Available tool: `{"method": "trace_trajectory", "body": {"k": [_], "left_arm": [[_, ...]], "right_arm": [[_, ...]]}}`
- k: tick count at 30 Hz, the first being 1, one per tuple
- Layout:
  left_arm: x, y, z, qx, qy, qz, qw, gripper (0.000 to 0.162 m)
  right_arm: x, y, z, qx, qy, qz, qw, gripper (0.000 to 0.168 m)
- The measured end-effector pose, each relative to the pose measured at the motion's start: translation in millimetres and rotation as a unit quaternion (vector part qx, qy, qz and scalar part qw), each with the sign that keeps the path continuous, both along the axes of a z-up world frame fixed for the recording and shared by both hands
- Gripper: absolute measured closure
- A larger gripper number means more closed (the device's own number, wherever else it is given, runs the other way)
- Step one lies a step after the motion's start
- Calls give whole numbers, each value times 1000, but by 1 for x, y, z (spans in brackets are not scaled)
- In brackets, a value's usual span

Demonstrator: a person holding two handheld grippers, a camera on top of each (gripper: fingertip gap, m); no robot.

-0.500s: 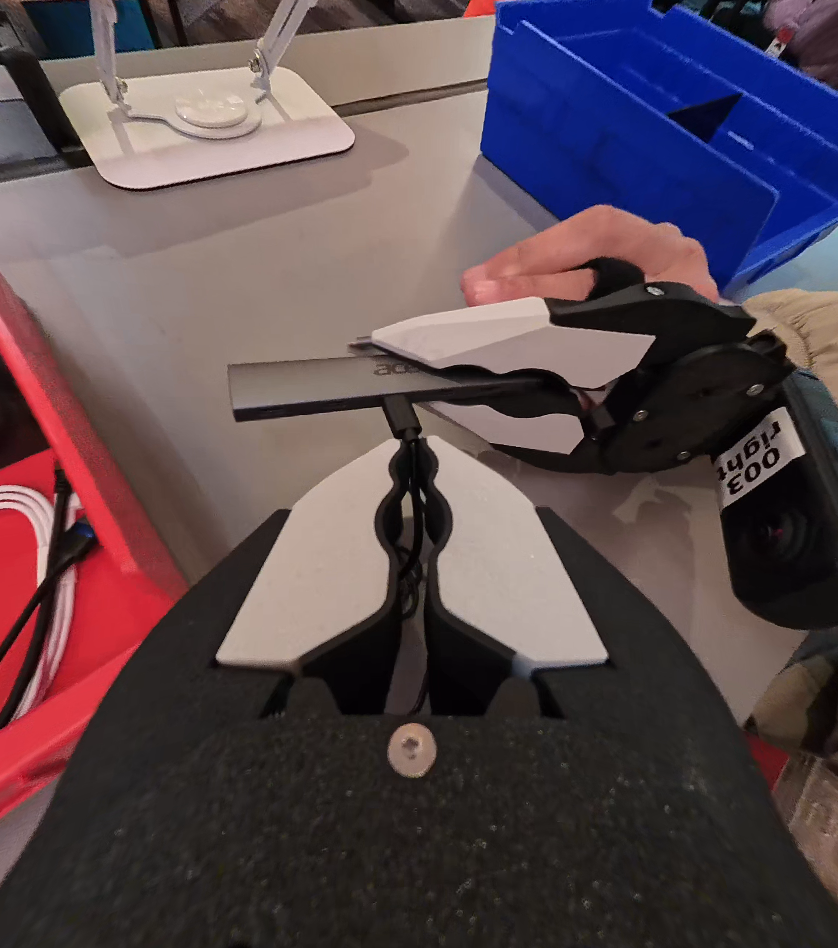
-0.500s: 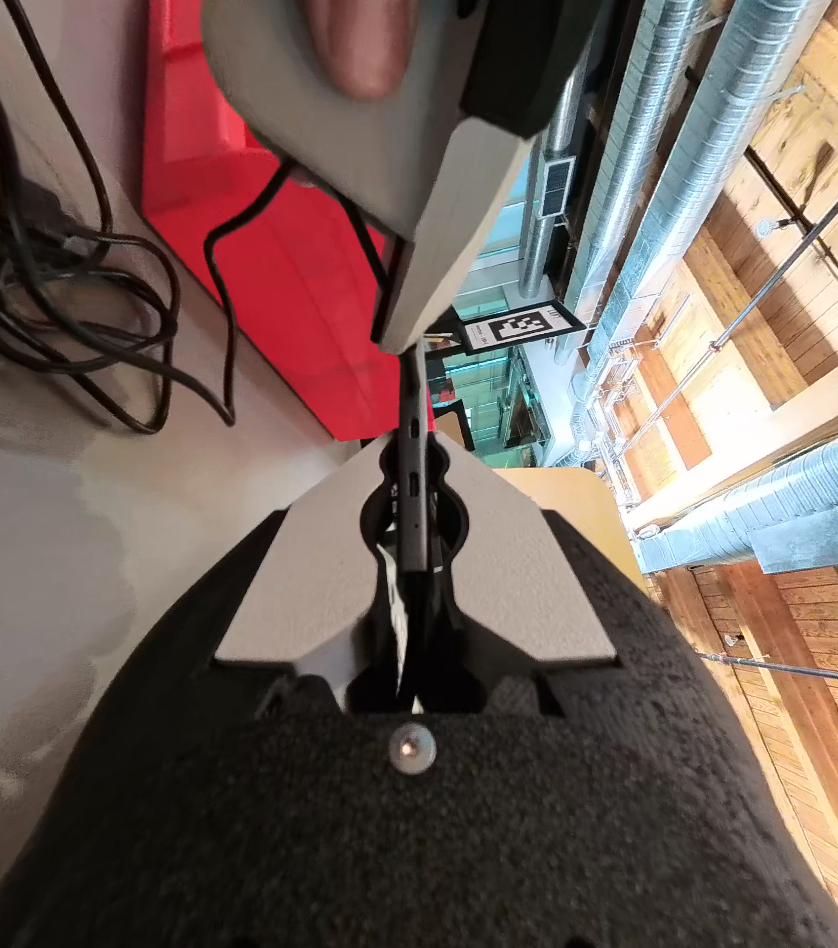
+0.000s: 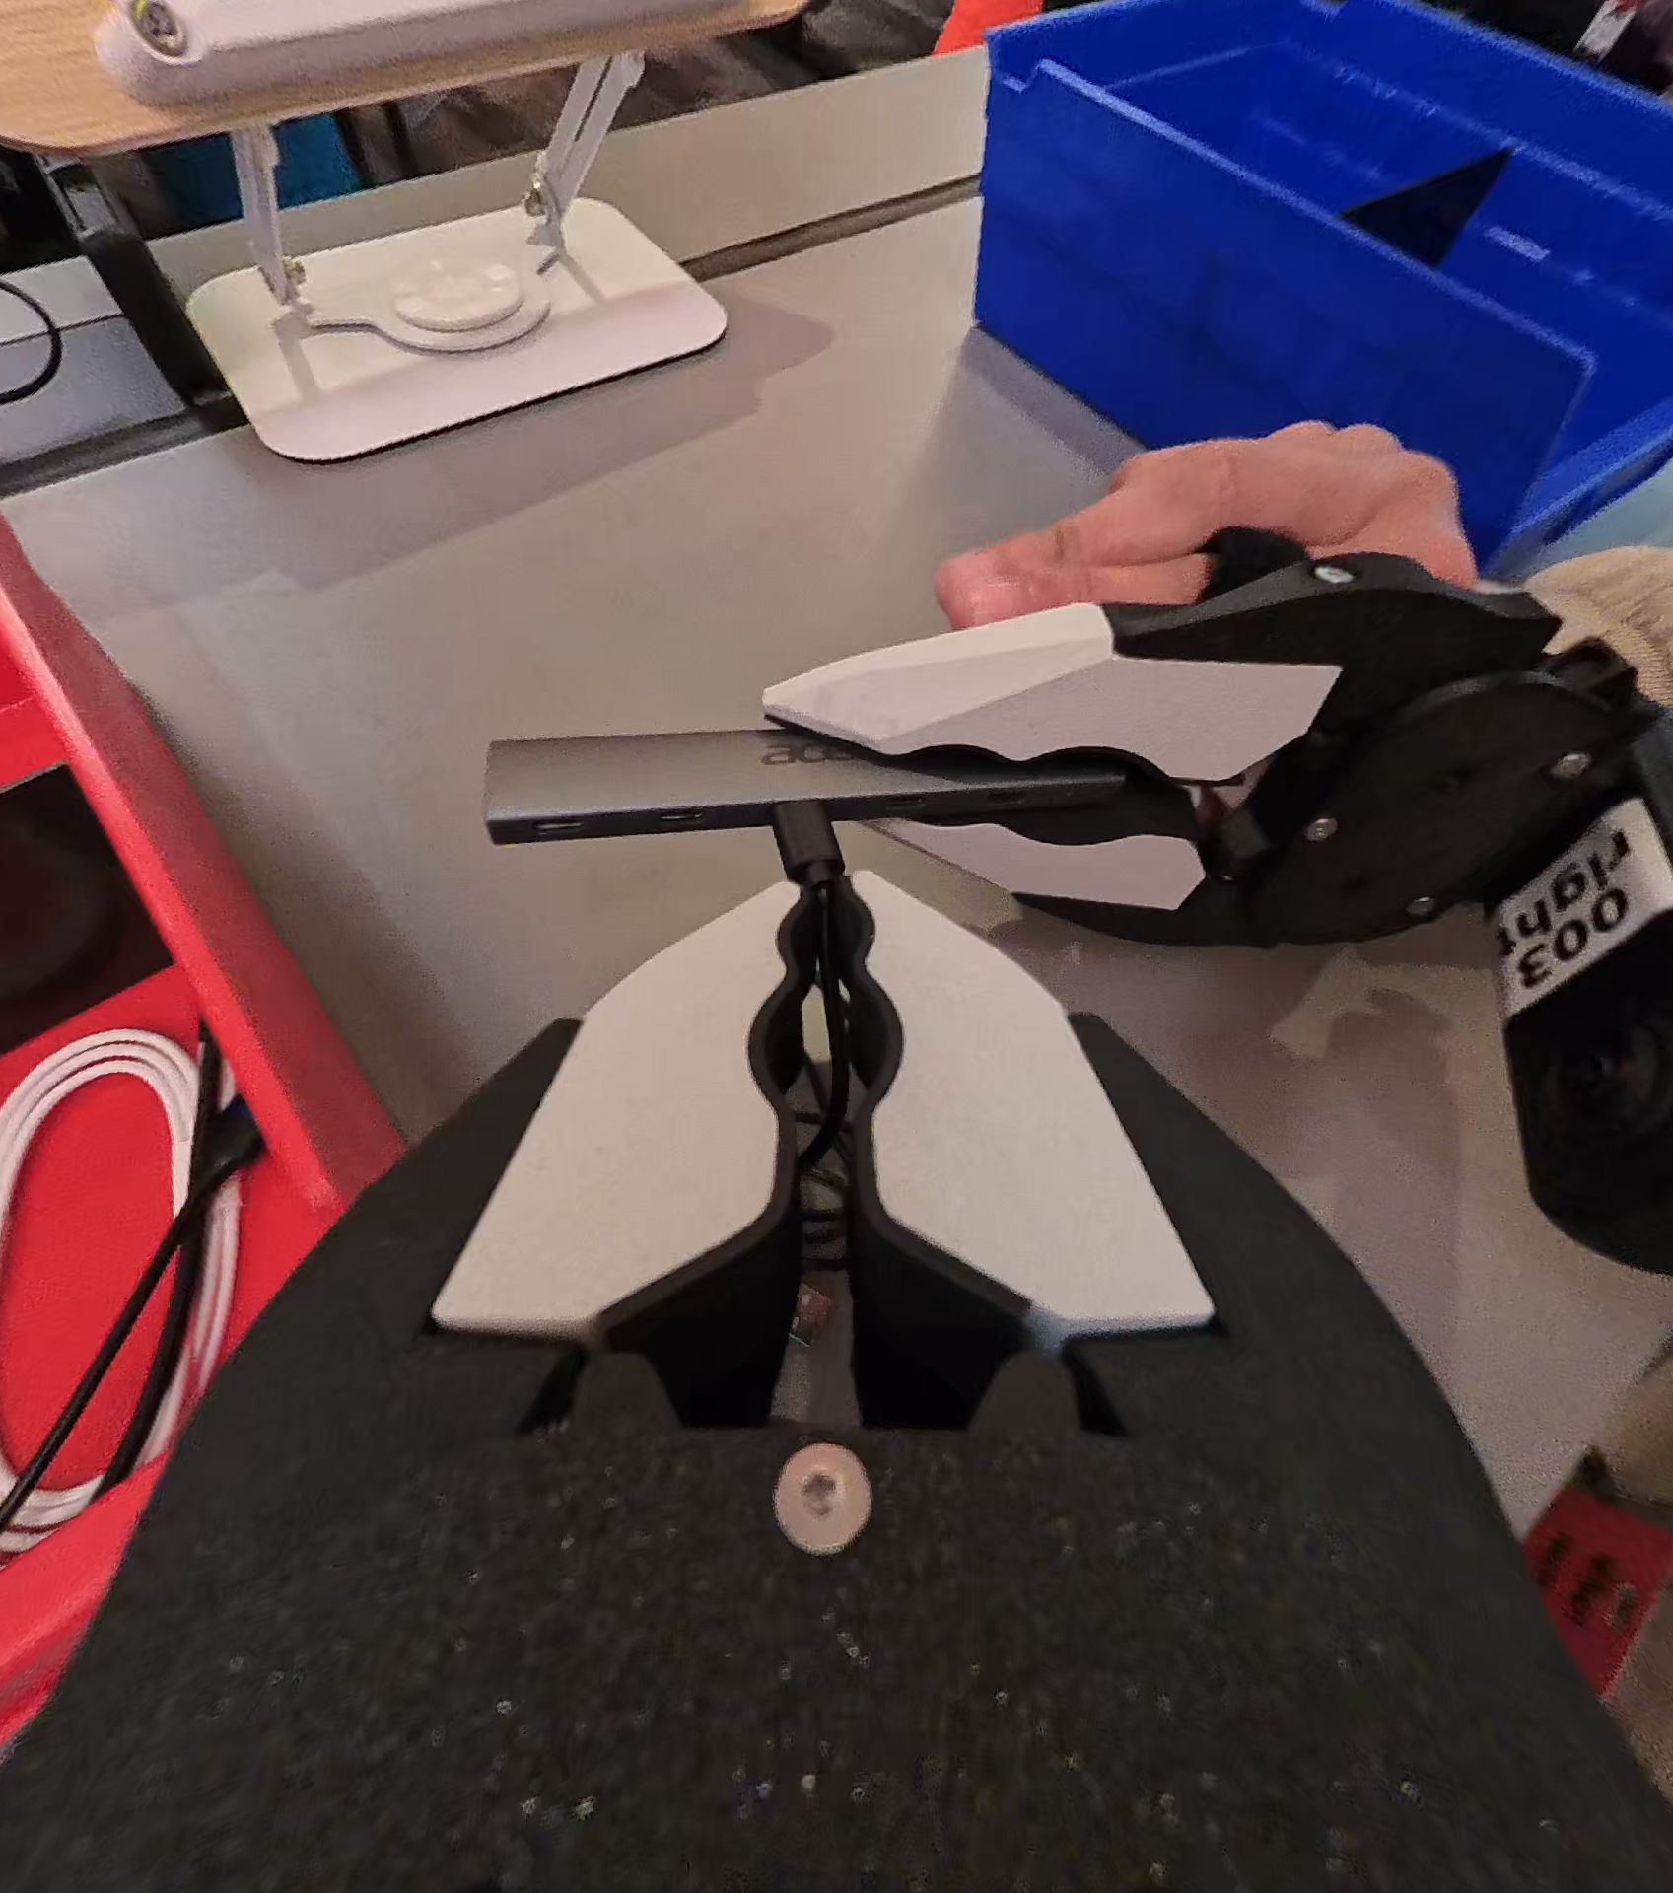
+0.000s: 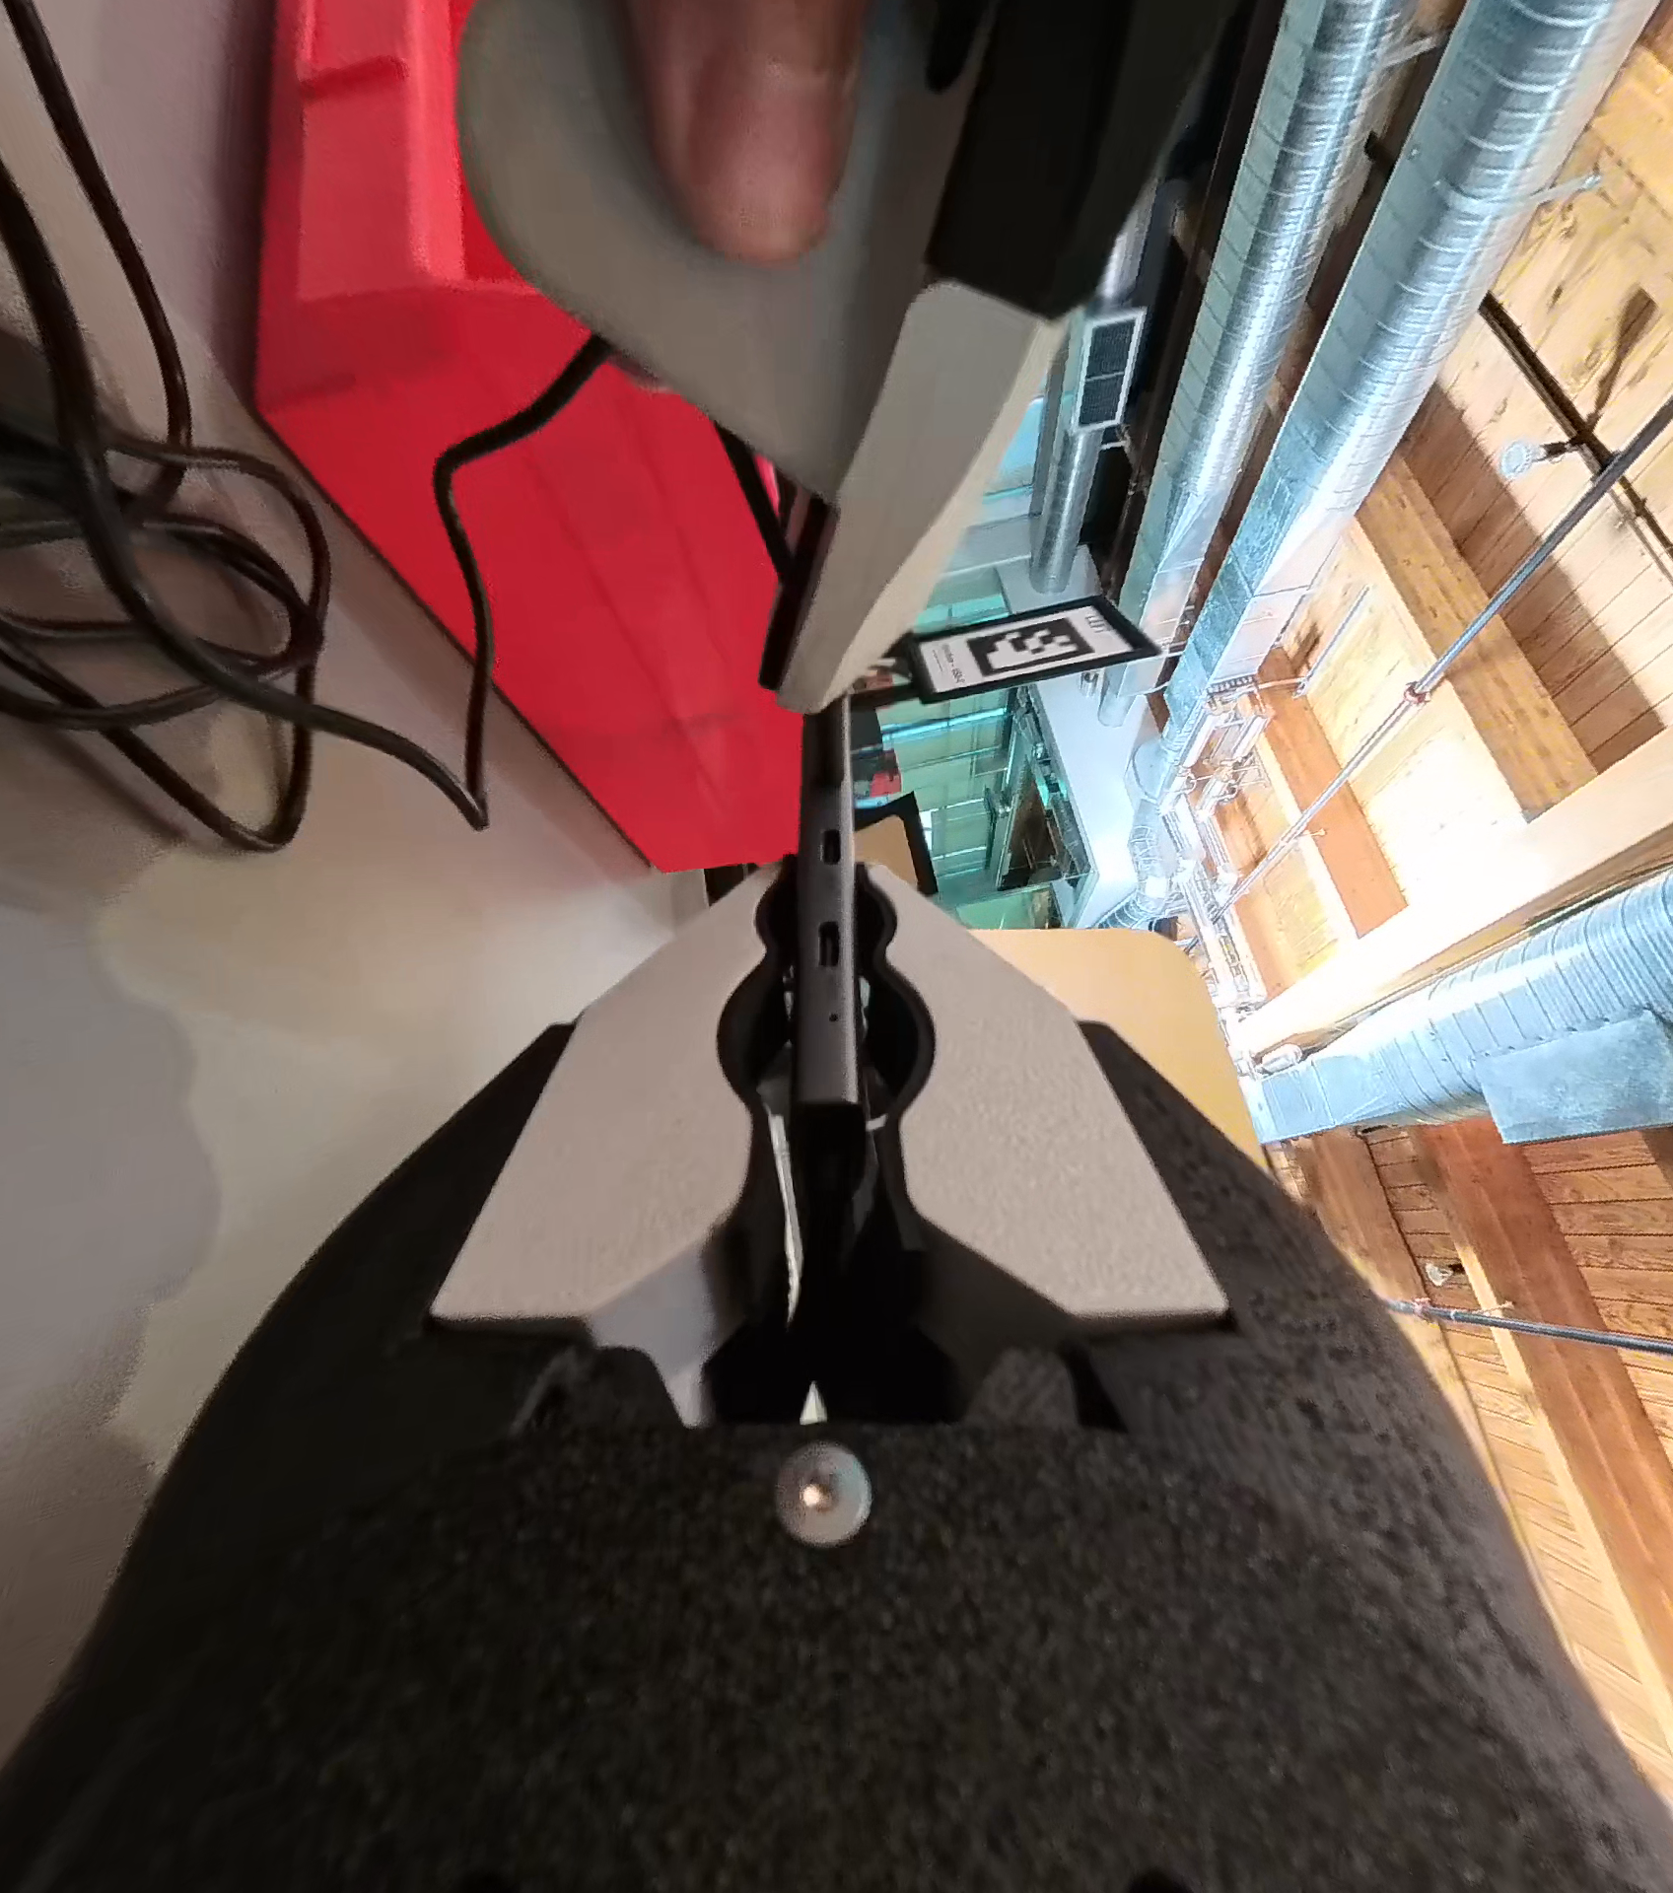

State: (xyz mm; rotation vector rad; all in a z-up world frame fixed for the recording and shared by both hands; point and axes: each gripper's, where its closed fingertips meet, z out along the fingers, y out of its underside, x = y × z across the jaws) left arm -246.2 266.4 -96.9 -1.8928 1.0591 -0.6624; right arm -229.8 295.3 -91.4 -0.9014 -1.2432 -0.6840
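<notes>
The right gripper (image 3: 955,779) is clamped on one end of a slim, matte grey metal USB hub (image 3: 709,784), held level above the smooth grey worktop (image 3: 504,615). The left gripper (image 3: 824,901), just below the hub, pinches a thin black cable (image 3: 827,1024) whose plug (image 3: 804,842) sits in the hub's edge. Left of the hub stands a glossy red bin (image 3: 74,717); beyond it, a blue plastic bin (image 3: 1272,297).

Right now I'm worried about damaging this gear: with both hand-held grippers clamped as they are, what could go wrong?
1. The left hand-held gripper pinches the black cable just behind its plug, seated in the grey hub. A sideways pull could strain the port.
2. The right hand-held gripper holds only one end of the hub, held above the table, so it might twist or slip.
3. The loose cable on the table could snag.
</notes>
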Motion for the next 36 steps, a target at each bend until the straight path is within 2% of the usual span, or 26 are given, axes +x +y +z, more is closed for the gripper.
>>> {"method": "trace_trajectory", "body": {"k": [3, 5, 6, 8, 9, 12, 16, 19, 27, 29, 32, 36], "left_arm": [[3, 6, -3, -4, -8, 9, 1000, 160], [5, 12, -4, -16, -28, 12, 999, 159], [7, 12, -3, -31, -40, 6, 999, 154], [3, 7, 7, -53, -76, -3, 996, 143], [-4, 4, 13, -52, -94, -5, 994, 137], [-36, -13, 17, -48, -124, -13, 991, 137], [-87, -30, -7, -49, -135, 42, 989, 137], [-110, -29, -25, -48, -108, 79, 990, 134], [-125, -12, -30, -13, -59, 101, 993, 129], [-124, -12, -26, -9, -62, 87, 994, 130], [-119, -15, -18, -44, -40, 26, 998, 133], [-129, 22, 7, 10, 33, 6, 999, 136]], "right_arm": [[4, 6, -3, -3, -4, -12, 1000, 162], [7, 14, -8, -52, 25, -15, 998, 161], [12, 17, -8, -47, 18, -14, 999, 161], [43, 36, -10, -36, 3, -68, 997, 161], [62, 47, -13, -40, 4, -91, 995, 161], [107, 74, -23, -49, 11, -149, 988, 161], [119, 80, -28, -78, 48, -178, 980, 161], [108, 77, -31, -81, 45, -162, 982, 161], [105, 75, -33, -120, 96, -132, 979, 161], [107, 76, -31, -119, 103, -135, 978, 161], [108, 76, -29, -120, 112, -135, 977, 161], [105, 78, -32, -139, 123, -126, 975, 161]]}}
